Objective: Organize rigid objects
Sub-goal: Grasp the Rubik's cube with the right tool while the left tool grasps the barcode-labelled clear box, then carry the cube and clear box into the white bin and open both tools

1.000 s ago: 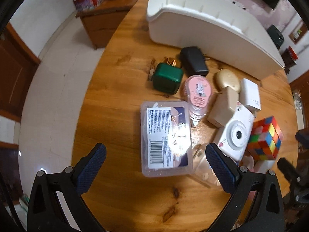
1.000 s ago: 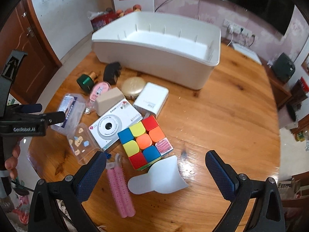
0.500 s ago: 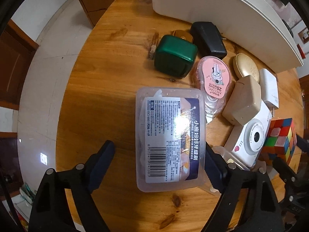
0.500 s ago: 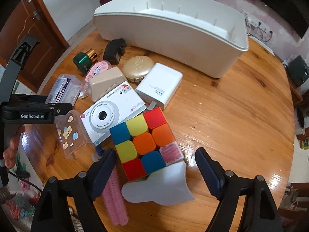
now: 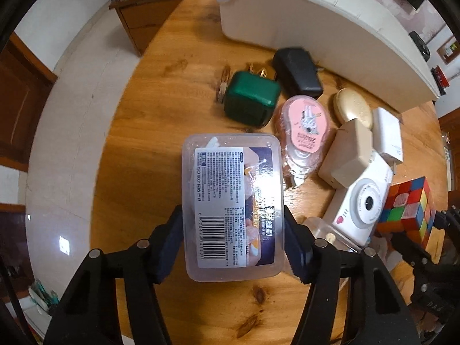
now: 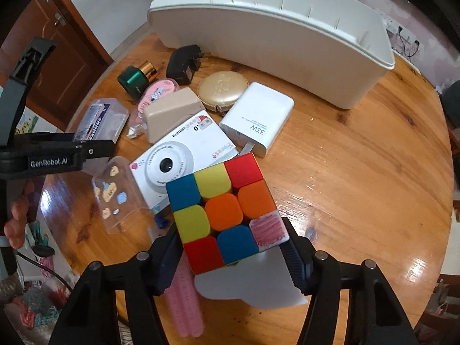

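Observation:
My left gripper (image 5: 233,244) is shut on a clear plastic box with a barcode label (image 5: 233,201), its pads against the box's two long sides on the round wooden table (image 5: 161,109). My right gripper (image 6: 230,250) is shut on a multicoloured puzzle cube (image 6: 224,210), which also shows in the left wrist view (image 5: 408,210). A large white bin (image 6: 276,37) stands at the back of the table. The left gripper and the clear box (image 6: 100,118) show at the left of the right wrist view.
Between box and cube lie a white toy camera (image 6: 178,155), beige box (image 6: 169,112), white 33W charger (image 6: 258,120), gold compact (image 6: 222,89), pink tape case (image 5: 304,123), green cube (image 5: 251,97), black adapter (image 5: 297,72), clear sticker case (image 6: 118,195), pink rollers (image 6: 185,296) and a white sheet (image 6: 253,284).
Both grippers moved forward and down and closed: the left one onto the clear box, the right one onto the puzzle cube. One second ago both stood wide open short of them.

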